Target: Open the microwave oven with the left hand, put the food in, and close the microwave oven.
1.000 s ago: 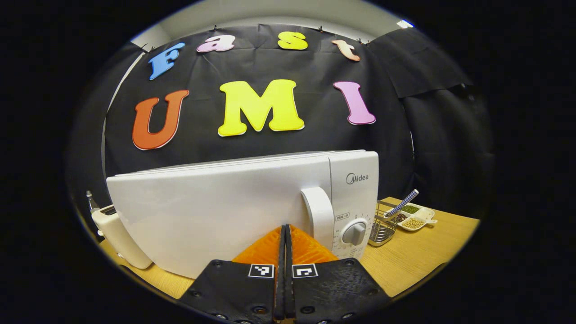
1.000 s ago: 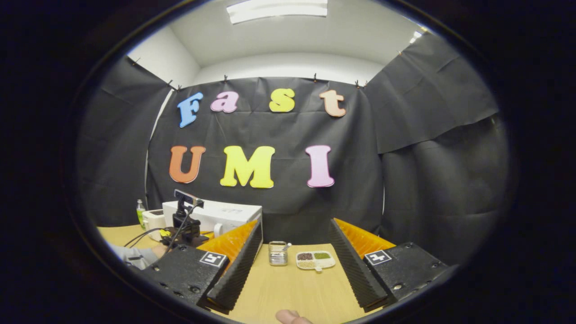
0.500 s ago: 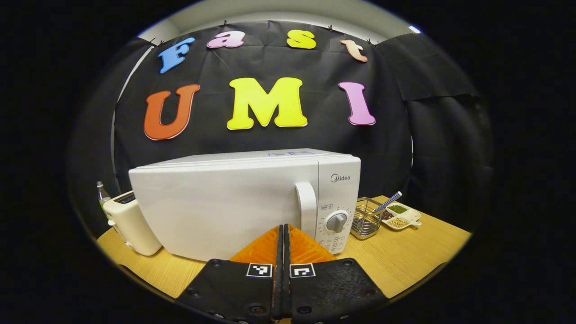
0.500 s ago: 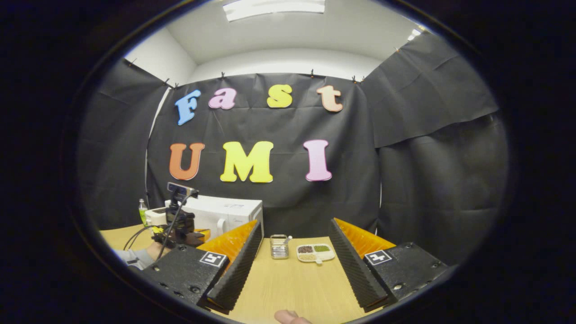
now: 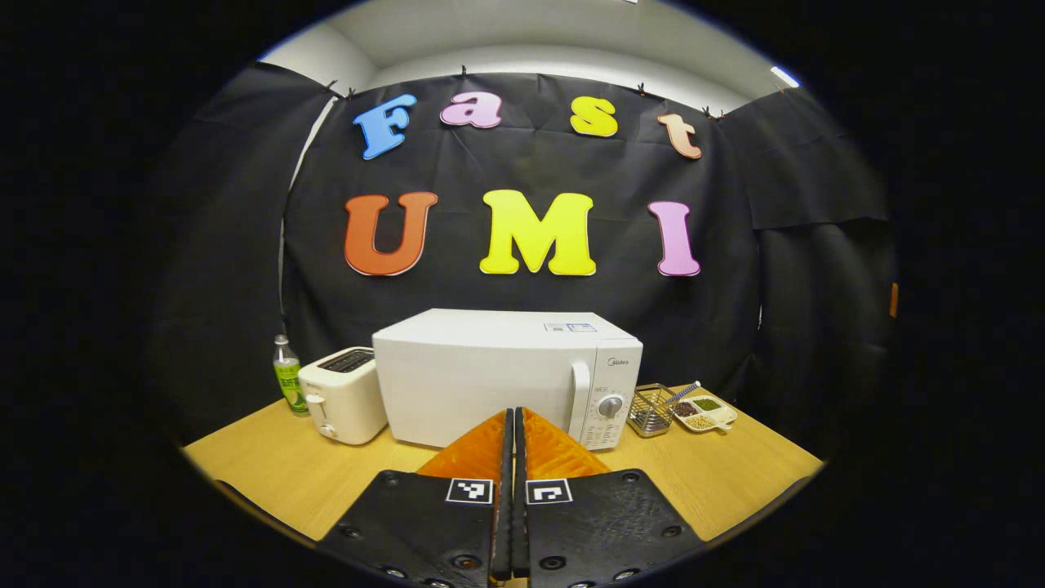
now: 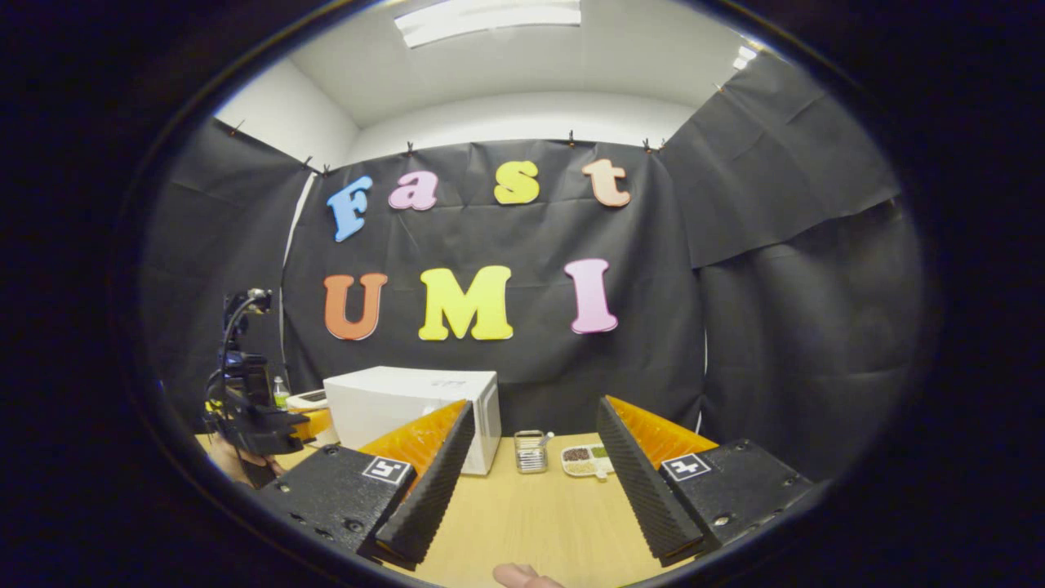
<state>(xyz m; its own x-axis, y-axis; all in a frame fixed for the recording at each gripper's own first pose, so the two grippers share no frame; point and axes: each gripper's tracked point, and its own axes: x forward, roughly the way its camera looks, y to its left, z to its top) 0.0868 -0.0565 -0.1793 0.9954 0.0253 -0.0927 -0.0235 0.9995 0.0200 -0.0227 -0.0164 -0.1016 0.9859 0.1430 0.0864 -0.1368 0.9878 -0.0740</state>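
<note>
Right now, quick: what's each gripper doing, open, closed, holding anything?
Left gripper: shut, fingers pressed together, holding nothing, short of the microwave oven.
Right gripper: open wide, empty, above the table.

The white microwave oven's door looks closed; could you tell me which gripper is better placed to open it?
Left, probably. The left gripper, shut and empty, points straight at the white microwave oven near its white vertical door handle. The right gripper, open, faces the wooden table beside it.

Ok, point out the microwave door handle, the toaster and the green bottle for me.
microwave door handle [image 5: 580, 403], left gripper view, middle of the upright white bar.
toaster [image 5: 347, 404], left gripper view, its front face.
green bottle [image 5: 286, 382], left gripper view, its label.
</note>
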